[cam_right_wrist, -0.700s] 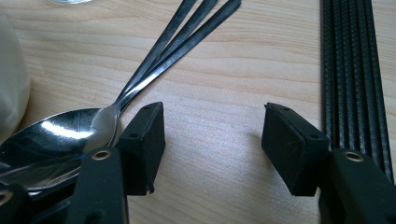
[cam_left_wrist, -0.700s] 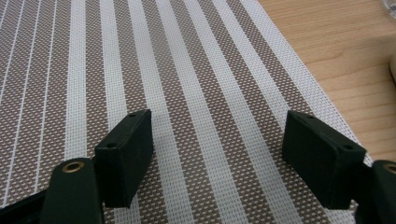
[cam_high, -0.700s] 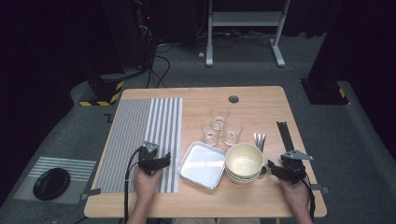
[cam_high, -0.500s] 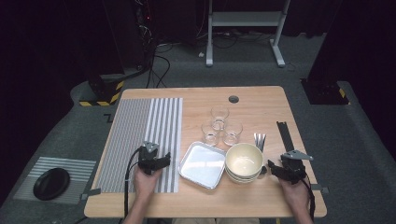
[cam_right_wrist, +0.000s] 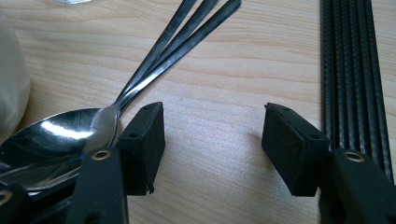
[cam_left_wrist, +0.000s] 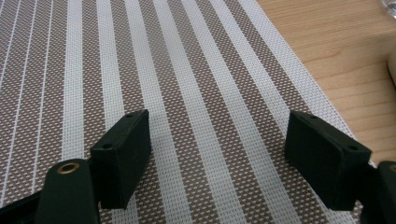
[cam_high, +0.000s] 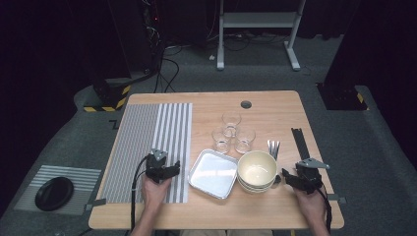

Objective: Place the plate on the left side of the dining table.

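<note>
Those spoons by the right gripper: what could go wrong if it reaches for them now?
The spoons lie stacked, so the open right gripper might lift several at once or scatter them. They sit close beside the bowls and near the glasses, so a sideways nudge could knock either.

High view looks forward and down over my light wooden table (cam_high: 275, 105). My gripper views sit close: left over the brown-and-white striped woven placemat (cam_left_wrist: 140, 56), right beside the shiny steel spoons (cam_right_wrist: 154, 51); high view shares both.
</note>
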The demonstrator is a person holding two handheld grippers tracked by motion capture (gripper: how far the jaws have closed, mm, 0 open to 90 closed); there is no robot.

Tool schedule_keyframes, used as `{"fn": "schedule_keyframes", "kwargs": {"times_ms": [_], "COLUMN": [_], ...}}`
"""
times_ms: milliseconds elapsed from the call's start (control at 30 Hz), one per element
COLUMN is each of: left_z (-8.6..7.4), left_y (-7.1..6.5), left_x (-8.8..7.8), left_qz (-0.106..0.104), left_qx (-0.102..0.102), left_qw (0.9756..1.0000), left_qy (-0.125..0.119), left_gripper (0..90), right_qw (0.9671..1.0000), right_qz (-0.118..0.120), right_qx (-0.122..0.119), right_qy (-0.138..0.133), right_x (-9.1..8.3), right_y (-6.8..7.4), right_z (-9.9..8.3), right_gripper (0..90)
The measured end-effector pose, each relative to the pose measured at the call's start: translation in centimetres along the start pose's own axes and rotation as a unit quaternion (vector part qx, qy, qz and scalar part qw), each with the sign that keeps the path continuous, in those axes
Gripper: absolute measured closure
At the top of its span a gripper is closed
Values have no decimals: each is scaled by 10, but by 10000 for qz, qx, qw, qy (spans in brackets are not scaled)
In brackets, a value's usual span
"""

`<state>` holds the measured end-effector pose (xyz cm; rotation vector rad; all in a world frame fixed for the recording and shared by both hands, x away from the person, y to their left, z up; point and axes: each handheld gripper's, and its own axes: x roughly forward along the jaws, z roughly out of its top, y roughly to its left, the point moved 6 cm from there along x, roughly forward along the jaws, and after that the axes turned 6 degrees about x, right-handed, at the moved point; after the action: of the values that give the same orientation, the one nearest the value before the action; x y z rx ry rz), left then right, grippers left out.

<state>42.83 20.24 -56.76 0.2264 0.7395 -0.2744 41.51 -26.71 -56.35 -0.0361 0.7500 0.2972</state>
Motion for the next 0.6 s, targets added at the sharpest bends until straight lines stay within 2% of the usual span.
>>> {"fn": "schedule_keyframes", "kwargs": {"times_ms": [233,333,367,500,533,600], "left_z": [3,7,8,9,10,9], "left_y": [-4,-8,-9,-8,-12,-13], "left_x": [0,-2,-3,-4,-3,-5], "left_qz": [-41,-123,-198,-299,-327,-348], "left_qx": [44,25,-44,-123,-256,-86], "left_qw": [10000,9999,9996,9993,9989,9992], "left_qy": [-49,-107,-181,-172,-231,-198], "left_gripper": [256,244,244,237,250,251], "right_qw": [10000,10000,10000,10000,10000,10000], "right_qz": [-3,-2,0,-5,-4,-4], "right_qx": [2,3,1,2,2,3], "right_qy": [-8,-8,1,-9,-9,-7], "right_x": [0,0,0,0,0,0], "right_y": [0,0,0,0,0,0], "right_z": [0,0,0,0,0,0], "right_gripper": [392,392,392,392,392,392]}}
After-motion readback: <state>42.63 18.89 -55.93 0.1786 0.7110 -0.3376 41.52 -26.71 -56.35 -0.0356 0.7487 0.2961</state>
